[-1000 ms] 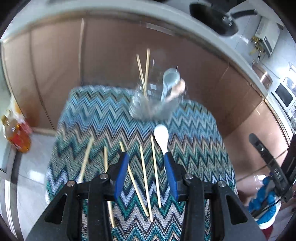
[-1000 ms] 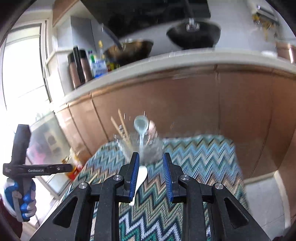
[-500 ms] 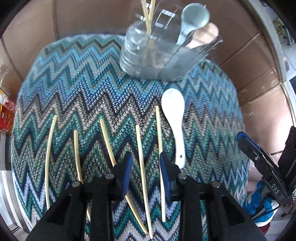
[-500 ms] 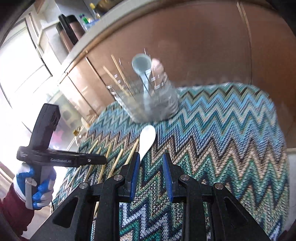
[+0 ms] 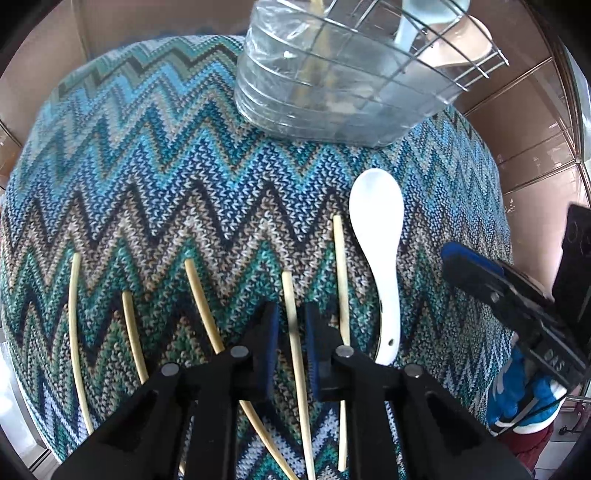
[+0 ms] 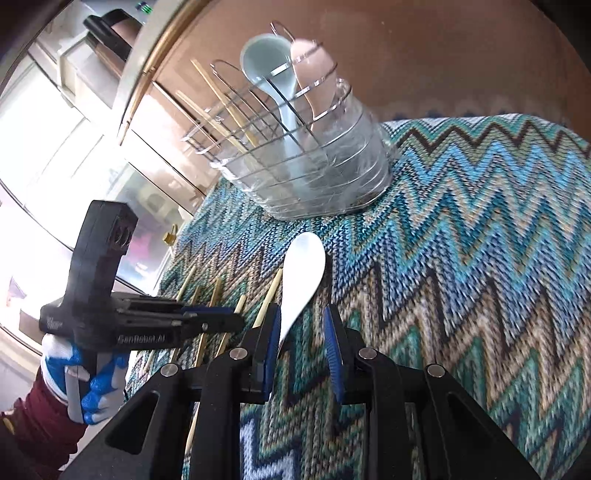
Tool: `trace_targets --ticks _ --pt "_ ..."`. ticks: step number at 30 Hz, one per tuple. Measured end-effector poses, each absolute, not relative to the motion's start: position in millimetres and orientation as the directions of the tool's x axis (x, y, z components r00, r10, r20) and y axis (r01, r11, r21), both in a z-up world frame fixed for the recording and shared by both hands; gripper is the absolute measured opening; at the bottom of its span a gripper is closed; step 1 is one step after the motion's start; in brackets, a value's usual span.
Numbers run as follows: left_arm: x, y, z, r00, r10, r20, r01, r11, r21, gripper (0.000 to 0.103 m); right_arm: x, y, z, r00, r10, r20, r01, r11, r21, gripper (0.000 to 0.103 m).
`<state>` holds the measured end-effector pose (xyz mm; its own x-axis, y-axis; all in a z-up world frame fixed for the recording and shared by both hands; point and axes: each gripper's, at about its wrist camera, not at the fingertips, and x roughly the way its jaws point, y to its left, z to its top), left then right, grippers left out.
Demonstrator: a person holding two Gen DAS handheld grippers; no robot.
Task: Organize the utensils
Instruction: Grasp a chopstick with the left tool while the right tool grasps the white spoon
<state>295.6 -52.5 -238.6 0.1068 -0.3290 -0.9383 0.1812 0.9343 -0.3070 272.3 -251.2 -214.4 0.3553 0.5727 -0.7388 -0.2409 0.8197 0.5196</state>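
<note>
Several pale chopsticks lie side by side on a zigzag-knit cloth. My left gripper is low over them, jaws narrowly open on either side of one chopstick, not clamped. A white ceramic spoon lies to the right of the chopsticks. My right gripper is open with the spoon's handle just inside its left jaw. A clear holder with a wire rack stands at the back, holding chopsticks, a pale blue spoon and a pink spoon.
The cloth-covered table is small and round-edged, with brown cabinet fronts behind it. A counter with dark bottles is at the upper left of the right wrist view. The left gripper body and gloved hand sit to the left of the spoon.
Both grippers have come down and forward towards the cloth. The left jaws have narrowed around one chopstick. The right gripper has reached the spoon's handle.
</note>
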Motion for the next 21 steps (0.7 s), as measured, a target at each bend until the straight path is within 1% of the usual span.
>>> trace_targets --ticks 3,9,12,16,17,21 --pt "298.7 -52.1 -239.9 0.103 -0.333 -0.937 0.187 0.932 -0.311 0.009 289.0 -240.9 -219.6 0.337 0.562 -0.755 -0.248 0.827 0.505 0.025" --pt "301.7 -45.9 -240.3 0.098 -0.349 -0.932 0.178 0.928 -0.328 0.007 318.8 -228.8 -228.7 0.317 0.524 -0.791 -0.249 0.85 0.463 0.025" --pt "302.5 -41.0 -239.2 0.101 -0.346 -0.933 0.181 0.928 -0.325 0.007 329.7 -225.5 -235.7 0.295 0.527 -0.797 -0.255 0.848 0.466 0.02" --pt "305.2 -48.6 -241.6 0.111 -0.336 -0.935 0.18 0.932 -0.313 0.006 336.0 -219.2 -241.5 0.267 0.552 -0.79 -0.276 0.829 0.486 0.007" --pt "304.2 -51.8 -241.9 0.115 -0.332 -0.936 0.182 0.934 -0.309 0.006 333.5 -218.3 -242.0 0.263 0.558 -0.787 -0.286 0.824 0.488 0.006" --pt "299.0 -55.6 -241.3 0.125 -0.335 -0.934 0.176 0.934 -0.312 0.005 328.3 -218.4 -240.0 0.276 0.556 -0.784 -0.298 0.825 0.48 0.005"
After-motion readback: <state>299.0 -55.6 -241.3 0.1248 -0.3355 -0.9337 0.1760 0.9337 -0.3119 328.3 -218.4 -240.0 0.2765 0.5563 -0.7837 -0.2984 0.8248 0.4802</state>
